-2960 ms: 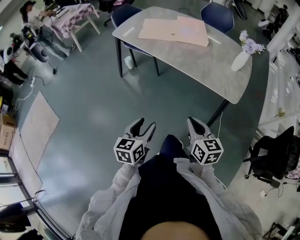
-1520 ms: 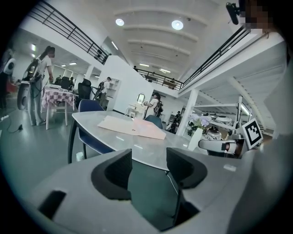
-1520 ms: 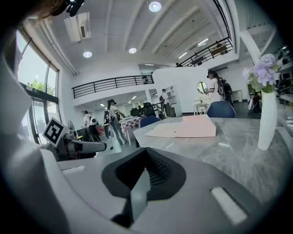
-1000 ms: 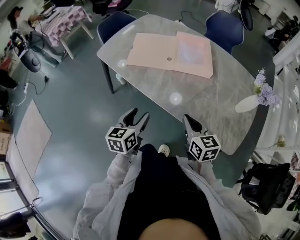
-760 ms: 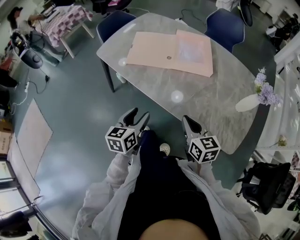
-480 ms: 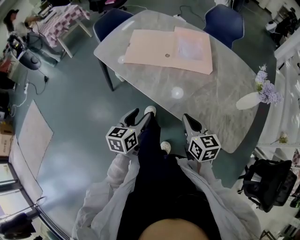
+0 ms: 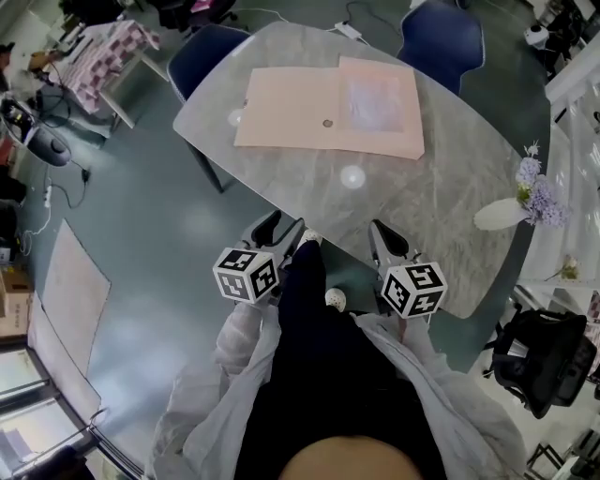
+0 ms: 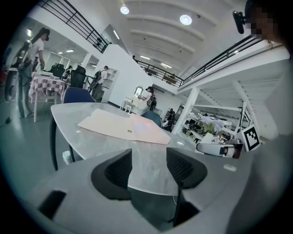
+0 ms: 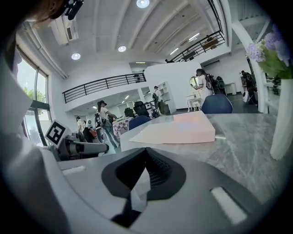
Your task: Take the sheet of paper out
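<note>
A flat pink folder (image 7: 314, 108) lies on the far half of the grey marble table (image 7: 422, 202). Its right part carries a paler, glossy sheet (image 7: 375, 94). The folder also appears in the left gripper view (image 8: 121, 128) and the right gripper view (image 9: 178, 130), well ahead of the jaws. My left gripper (image 7: 281, 228) (image 8: 149, 157) hangs open just short of the table's near edge, holding nothing. My right gripper (image 7: 382, 234) (image 9: 146, 160) is shut and empty, level with the near edge.
A white vase of lilac flowers (image 7: 511, 206) (image 9: 281, 109) stands at the table's right end. Blue chairs (image 7: 211, 52) (image 7: 441, 28) stand on the far side. A black office chair (image 7: 539, 361) is at the right, a checkered table (image 7: 98, 52) far left.
The person has walked up to the table, so it lies closer and both grippers now reach its near edge. Neither gripper's jaws have changed.
</note>
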{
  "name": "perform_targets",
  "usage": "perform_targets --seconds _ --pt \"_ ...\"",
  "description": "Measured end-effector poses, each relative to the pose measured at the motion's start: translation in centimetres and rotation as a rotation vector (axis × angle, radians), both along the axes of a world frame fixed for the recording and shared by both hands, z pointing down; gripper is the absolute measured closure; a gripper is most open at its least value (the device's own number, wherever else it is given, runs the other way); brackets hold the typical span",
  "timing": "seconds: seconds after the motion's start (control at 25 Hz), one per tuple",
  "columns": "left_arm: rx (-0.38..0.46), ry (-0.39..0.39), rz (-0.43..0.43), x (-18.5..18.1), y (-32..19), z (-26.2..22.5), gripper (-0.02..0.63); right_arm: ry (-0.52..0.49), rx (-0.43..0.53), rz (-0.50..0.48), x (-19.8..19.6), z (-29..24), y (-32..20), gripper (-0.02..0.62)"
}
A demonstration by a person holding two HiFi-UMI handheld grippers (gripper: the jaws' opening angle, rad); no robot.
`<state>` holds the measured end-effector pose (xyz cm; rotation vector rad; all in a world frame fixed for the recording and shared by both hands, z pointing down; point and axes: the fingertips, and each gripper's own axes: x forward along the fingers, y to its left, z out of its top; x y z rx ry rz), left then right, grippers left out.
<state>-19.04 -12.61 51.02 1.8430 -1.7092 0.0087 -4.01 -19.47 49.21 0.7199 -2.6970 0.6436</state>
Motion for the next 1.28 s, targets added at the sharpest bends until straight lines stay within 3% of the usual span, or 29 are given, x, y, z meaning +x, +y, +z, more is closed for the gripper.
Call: perform_targets --seconds 0.6,1.28 --pt "-0.004 0.039 0.166 -5.7 -14.9 -0.5 0.38 0.016 -0.025 0.172 -5.2 -0.9 -11.6 0.586" --pt "-0.047 0.139 0.333 -6.4 -26.7 1.8 0.388 0.058 -0.067 0.302 -7.7 0.8 -17.8 0.586"
